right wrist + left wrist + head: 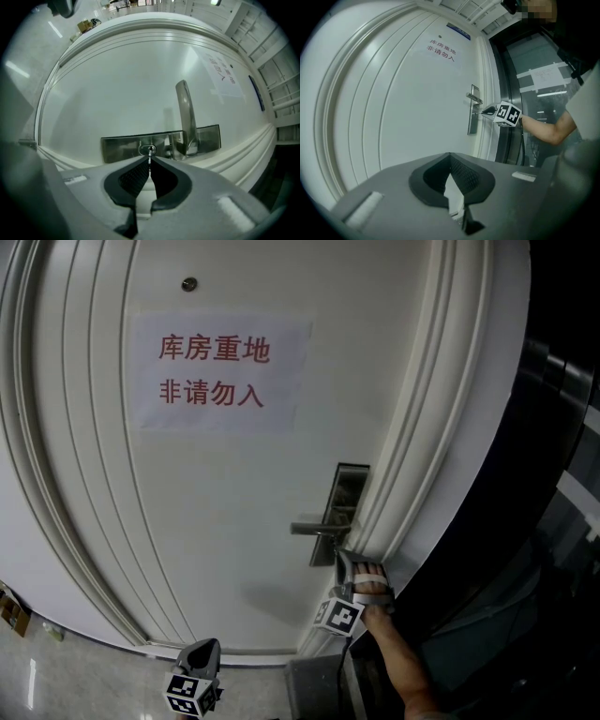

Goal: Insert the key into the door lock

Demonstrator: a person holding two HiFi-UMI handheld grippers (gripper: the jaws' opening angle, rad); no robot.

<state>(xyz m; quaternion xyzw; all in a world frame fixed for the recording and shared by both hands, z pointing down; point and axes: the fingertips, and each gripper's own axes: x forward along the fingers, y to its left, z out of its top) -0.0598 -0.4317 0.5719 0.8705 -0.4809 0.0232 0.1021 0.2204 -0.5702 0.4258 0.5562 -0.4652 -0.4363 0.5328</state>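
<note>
Right hand (373, 592): wrapped round the right gripper (345, 563) beside the door frame, forearm running up from the lower edge of the head view; the gripper points level at the plate (349, 486), just under the handle (314, 528).
Right gripper state: jaws pinched almost together on the key (149, 153), which stands upright between their tips.
Key: its tip is at the oval keyhole (147, 149) in the plate; I cannot tell how deep it sits.
Left gripper (199, 652): held low and well apart from the door (216, 502), tilted slightly down.
Left gripper state: jaw tips meet with nothing between them.
Only in the right gripper view: the key, the keyhole and the handle's stem against the plate. In the head view the gripper covers that spot.
Only in the left gripper view: the right gripper from the side, its cube just beside the plate, with a bare forearm (543, 129) behind it.
Only in the head view: both grippers together, and the sign (216, 371) large enough to show its red characters.
</note>
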